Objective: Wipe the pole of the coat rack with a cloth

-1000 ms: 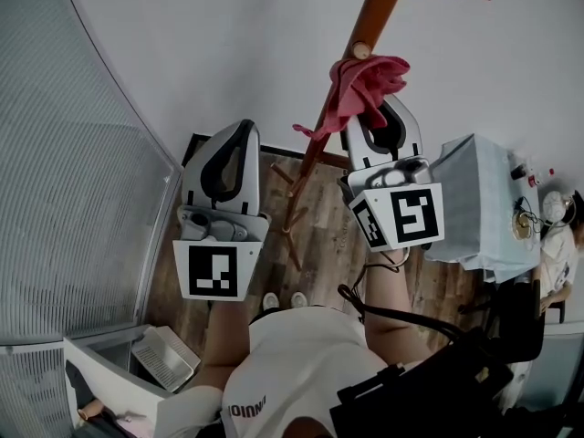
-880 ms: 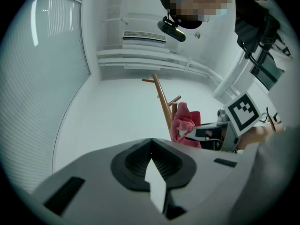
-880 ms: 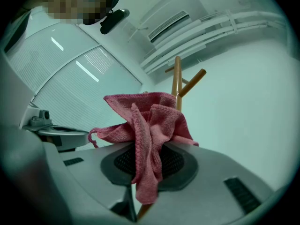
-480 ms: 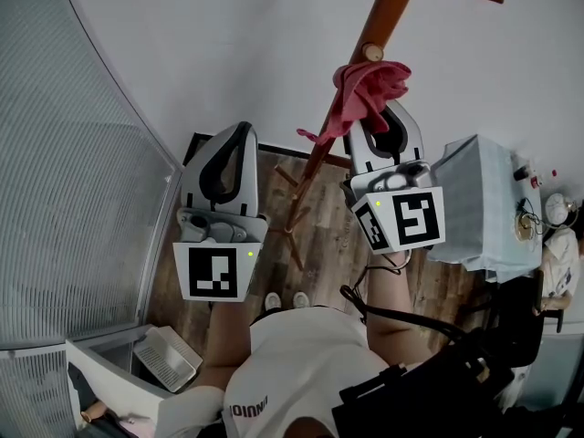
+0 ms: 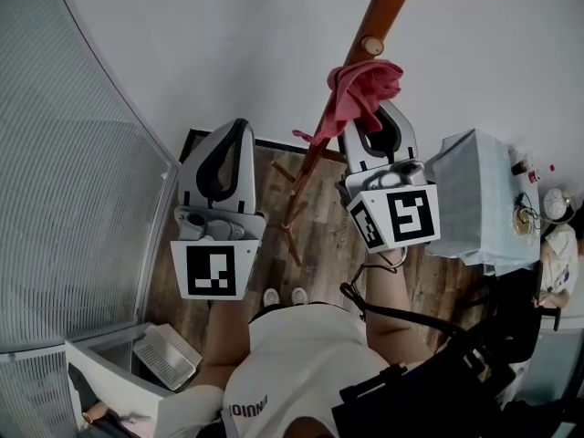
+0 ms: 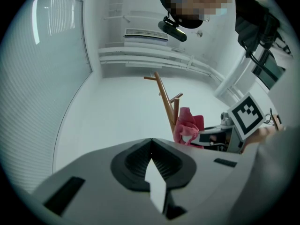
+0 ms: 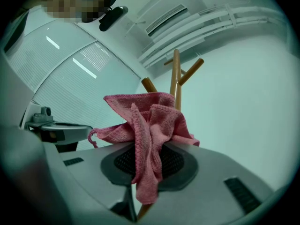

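- My right gripper (image 5: 369, 122) pinches the pink cloth (image 5: 361, 88) against the rack's pole (image 5: 381, 3), high up, just under a peg stub (image 5: 371, 45).
- Only its own view shows the grip: cloth bunched between the jaws, one fold hanging towards me, a sliver of pole below it.
- My left gripper (image 5: 239, 128) sits well left of the pole; its own view shows the tips pressed together on nothing.
- That view also catches the cloth side-on at the pole.
- Only the head view shows the rack's feet (image 5: 290, 217) on the wood floor (image 5: 324, 240).
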